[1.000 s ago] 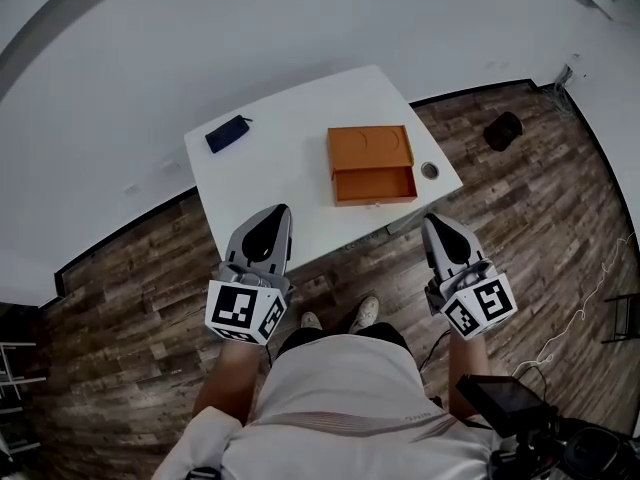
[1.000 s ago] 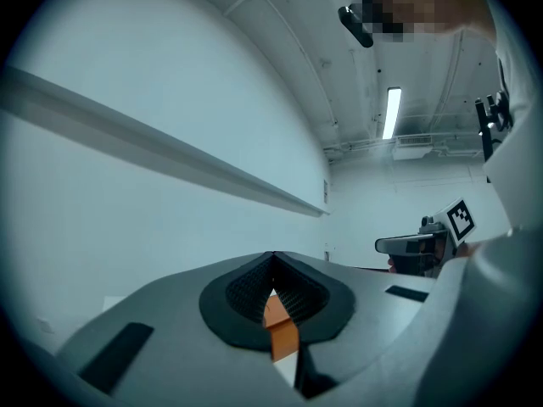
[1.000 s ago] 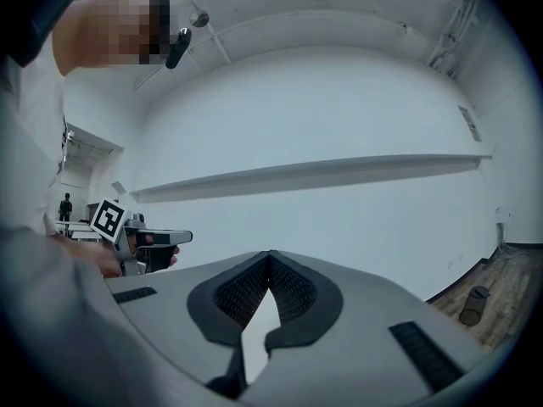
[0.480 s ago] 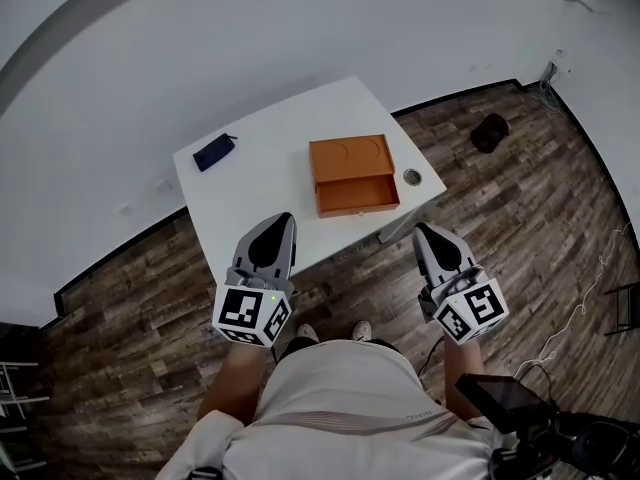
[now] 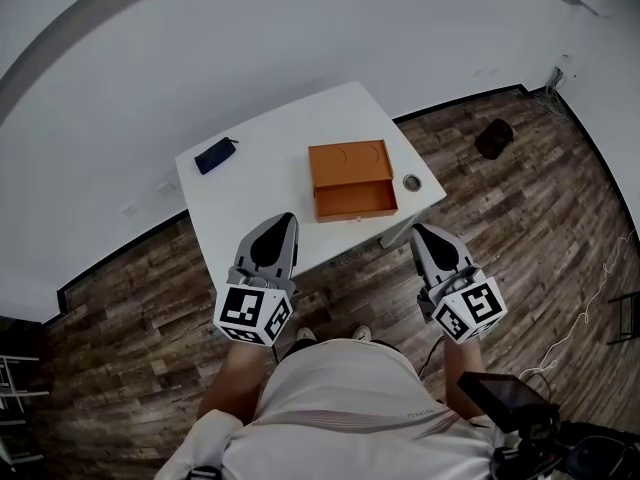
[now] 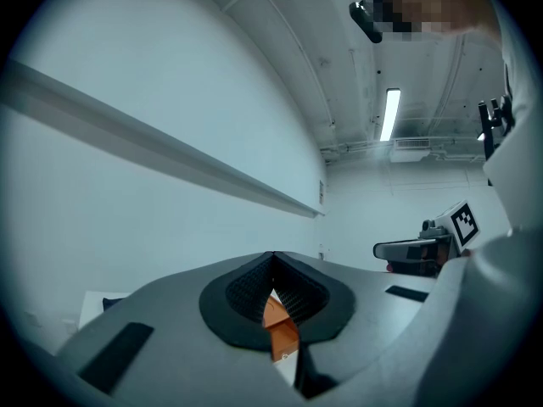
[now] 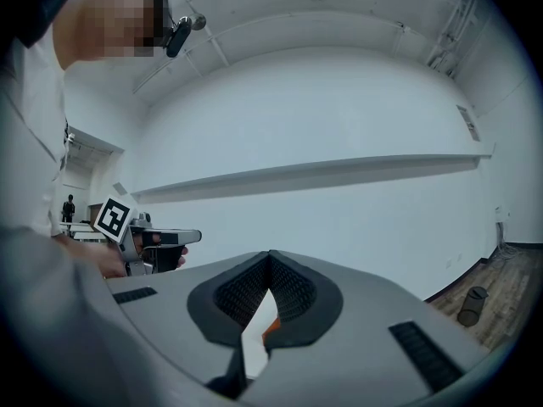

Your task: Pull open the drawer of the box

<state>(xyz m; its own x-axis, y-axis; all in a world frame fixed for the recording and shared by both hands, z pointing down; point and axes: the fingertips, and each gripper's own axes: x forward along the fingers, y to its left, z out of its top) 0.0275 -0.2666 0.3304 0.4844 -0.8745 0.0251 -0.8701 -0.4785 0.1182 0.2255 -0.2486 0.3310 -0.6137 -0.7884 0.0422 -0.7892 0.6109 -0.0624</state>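
Note:
An orange box (image 5: pixel 348 163) lies on the white table (image 5: pixel 260 183), its drawer (image 5: pixel 355 201) pulled out toward me. My left gripper (image 5: pixel 283 220) hovers at the table's near edge, left of the box, shut and empty. Off the table's near right corner is my right gripper (image 5: pixel 419 231), which is likewise shut with nothing in it. In the left gripper view the jaws (image 6: pixel 272 258) meet, and a sliver of the orange box (image 6: pixel 280 329) shows below them. The right gripper view shows closed jaws (image 7: pixel 270 258) with a bit of orange (image 7: pixel 270 332) beyond.
A dark blue pouch (image 5: pixel 214 155) lies at the table's far left. A small round object (image 5: pixel 411 181) sits near the right edge. On the wood floor to the right stands a dark object (image 5: pixel 493 138). A black device (image 5: pixel 508 398) is at my lower right.
The table and box sit slightly farther from me than a second ago, and both grippers have drifted a little with my body. The drawer stands as it did. Both grippers stay shut.

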